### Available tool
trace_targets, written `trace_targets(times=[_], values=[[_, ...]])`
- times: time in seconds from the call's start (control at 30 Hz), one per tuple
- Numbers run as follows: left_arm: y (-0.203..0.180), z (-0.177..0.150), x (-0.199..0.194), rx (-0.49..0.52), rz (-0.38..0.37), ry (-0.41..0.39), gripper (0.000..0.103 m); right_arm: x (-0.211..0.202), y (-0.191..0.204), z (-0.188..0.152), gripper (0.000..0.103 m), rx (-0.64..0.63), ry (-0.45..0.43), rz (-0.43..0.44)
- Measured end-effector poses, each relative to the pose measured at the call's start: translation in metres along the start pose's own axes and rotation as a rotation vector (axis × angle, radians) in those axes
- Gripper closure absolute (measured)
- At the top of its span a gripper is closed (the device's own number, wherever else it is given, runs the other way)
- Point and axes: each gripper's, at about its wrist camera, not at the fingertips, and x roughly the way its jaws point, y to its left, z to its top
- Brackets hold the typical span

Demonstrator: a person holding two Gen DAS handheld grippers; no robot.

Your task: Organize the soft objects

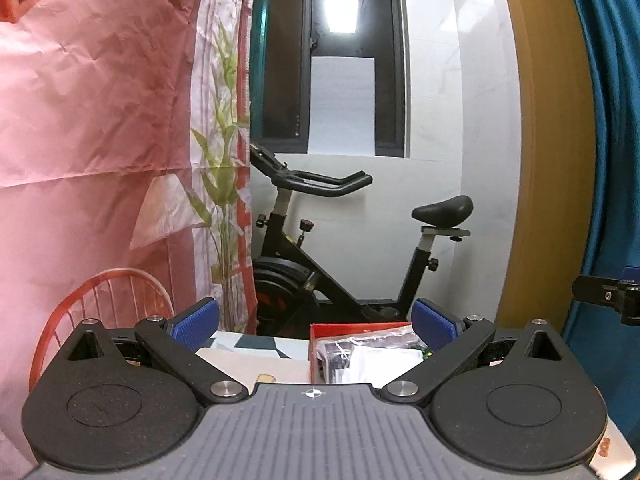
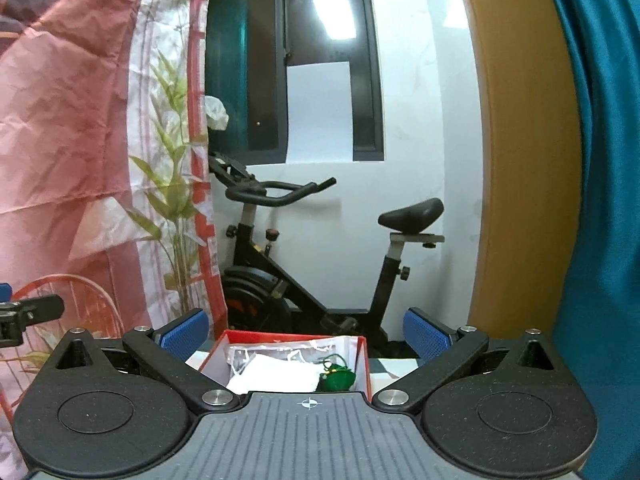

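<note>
Both claws, left (image 1: 316,326) and right (image 2: 306,330), are spread wide and hold nothing. The box (image 2: 362,360) of soft items sits just ahead on the surface; lower the right claw squarely over 1 item first.
</note>
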Motion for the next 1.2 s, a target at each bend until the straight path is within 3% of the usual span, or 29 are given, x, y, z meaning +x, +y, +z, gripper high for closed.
trace_targets(times=[0.4, 1.2], values=[[-0.002, -0.008, -0.017, 0.0, 0.026, 0.004, 0.0, -0.03, 0.005, -0.002, 0.0, 0.023, 0.014, 0.017], [0.0, -0.009, -0.022, -0.003, 0.035, 0.004, 0.0, -0.033, 0.009, -0.005, 0.0, 0.014, -0.004, -0.01]])
